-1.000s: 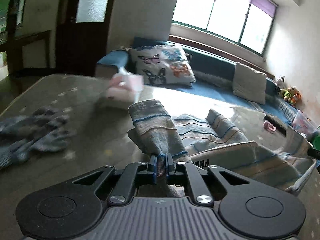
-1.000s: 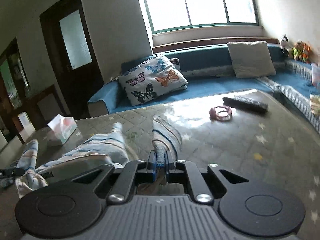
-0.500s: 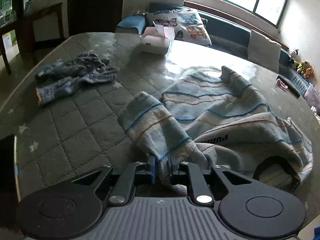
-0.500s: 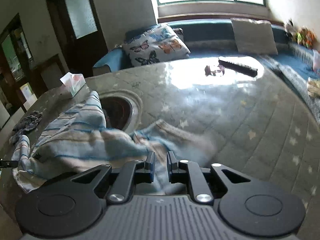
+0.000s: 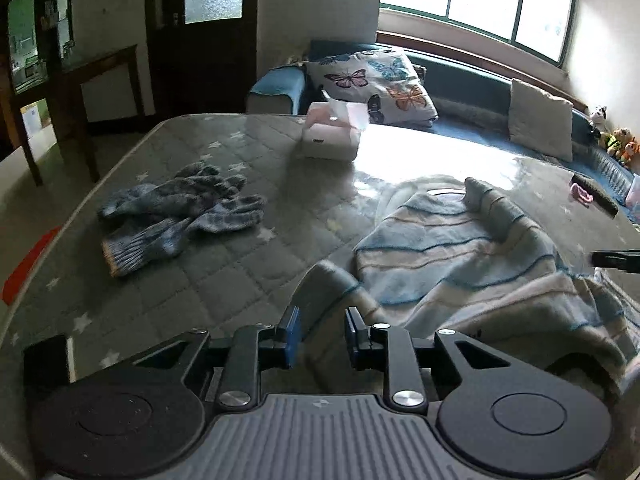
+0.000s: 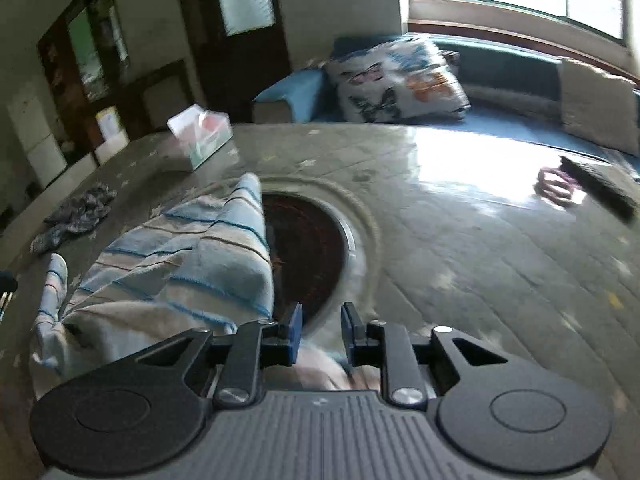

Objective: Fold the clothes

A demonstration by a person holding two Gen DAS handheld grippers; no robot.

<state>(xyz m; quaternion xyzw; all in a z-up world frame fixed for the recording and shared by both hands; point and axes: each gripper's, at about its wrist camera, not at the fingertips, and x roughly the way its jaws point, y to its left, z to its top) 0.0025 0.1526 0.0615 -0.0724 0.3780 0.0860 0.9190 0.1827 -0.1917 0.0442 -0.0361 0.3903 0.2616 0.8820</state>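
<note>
The striped sweater (image 5: 460,248) is spread in a loose, lumpy heap on the quilted table (image 5: 224,264), near its middle and partly over a round dark hole (image 6: 308,248) in the top. A sleeve (image 5: 324,284) is bunched just in front of the left gripper (image 5: 321,334), whose jaws are parted with nothing pinched. The right gripper (image 6: 321,330) is parted too (some cloth is seen low between its jaws, but it is not squeezed). A letting-go step seems to be in hand. For a neat fold, an edge or sleeve would need to be pinched and laid flat over the body. Gloves (image 5: 180,212) and a tissue box (image 5: 332,136) are kept well apart.
</note>
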